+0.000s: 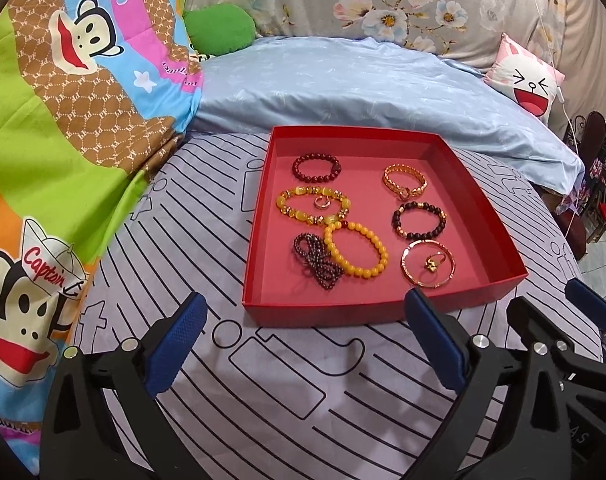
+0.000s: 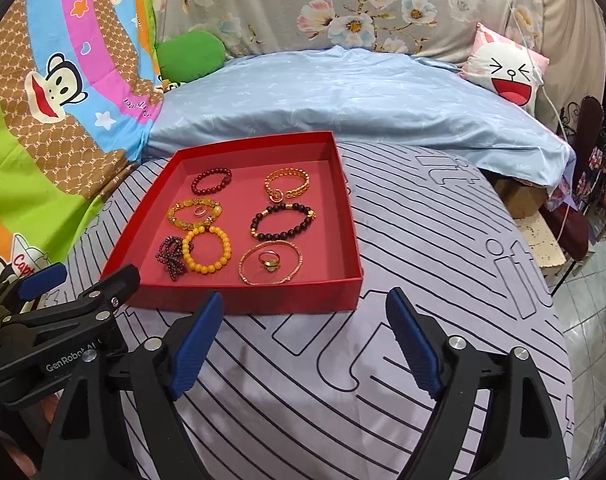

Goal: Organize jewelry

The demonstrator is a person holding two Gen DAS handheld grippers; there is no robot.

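A shallow red box [image 1: 335,312] [image 2: 263,300] sits on a grey cloth with black lines. Inside lie several bracelets: dark red beads [image 1: 316,168], gold chain [image 1: 405,181], yellow stone beads [image 1: 313,206] around a small ring [image 1: 323,202], black beads [image 1: 419,220], amber beads [image 1: 357,250], a dark bead string [image 1: 317,262], and a thin gold bangle [image 1: 428,264] around a gold ring [image 1: 433,262]. My left gripper [image 1: 305,306] is open and empty before the box's front wall. My right gripper [image 2: 305,306] is open and empty, just right of it.
A light blue quilt [image 1: 363,84] lies behind the box. A cartoon monkey blanket [image 1: 63,120] rises on the left. A green cushion [image 1: 219,26] and a rabbit pillow [image 1: 527,80] sit at the back. The table's edge drops to a tiled floor [image 2: 583,308] on the right.
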